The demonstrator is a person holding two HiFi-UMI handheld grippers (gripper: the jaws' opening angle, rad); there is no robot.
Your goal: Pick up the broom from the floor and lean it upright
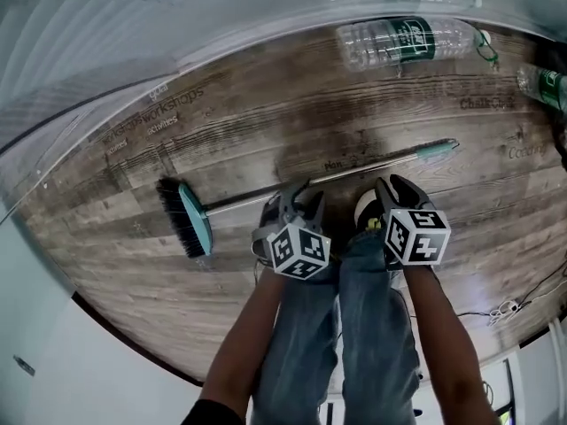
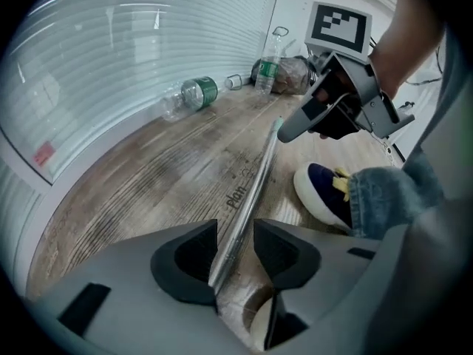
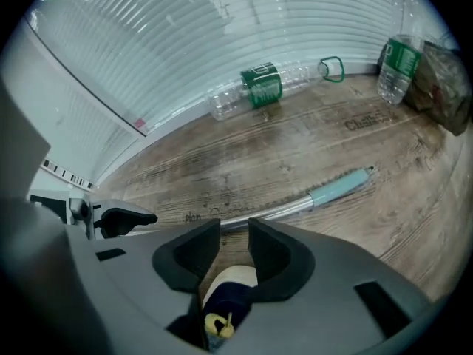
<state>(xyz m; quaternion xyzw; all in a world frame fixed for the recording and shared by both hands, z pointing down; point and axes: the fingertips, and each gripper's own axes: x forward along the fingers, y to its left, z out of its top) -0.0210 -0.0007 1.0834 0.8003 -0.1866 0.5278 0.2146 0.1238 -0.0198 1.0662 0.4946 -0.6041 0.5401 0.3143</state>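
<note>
Soft even daylight, pale glare on the blinds (image 3: 185, 43), heavy fisheye bending — dark vignetted corners, slight motion blur

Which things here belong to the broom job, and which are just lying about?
Job: broom, flat on the floor; left gripper, open astride its handle; right gripper, open, close to it.
Lying about: fallen bottle; upright bottle; dark bag; white cable.

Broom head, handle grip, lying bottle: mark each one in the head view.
broom head (image 1: 196, 222), head view, on its teal back behind the bristles.
handle grip (image 1: 434, 151), head view, middle of the teal sleeve at the handle's end.
lying bottle (image 1: 409, 41), head view, on its green label.
</note>
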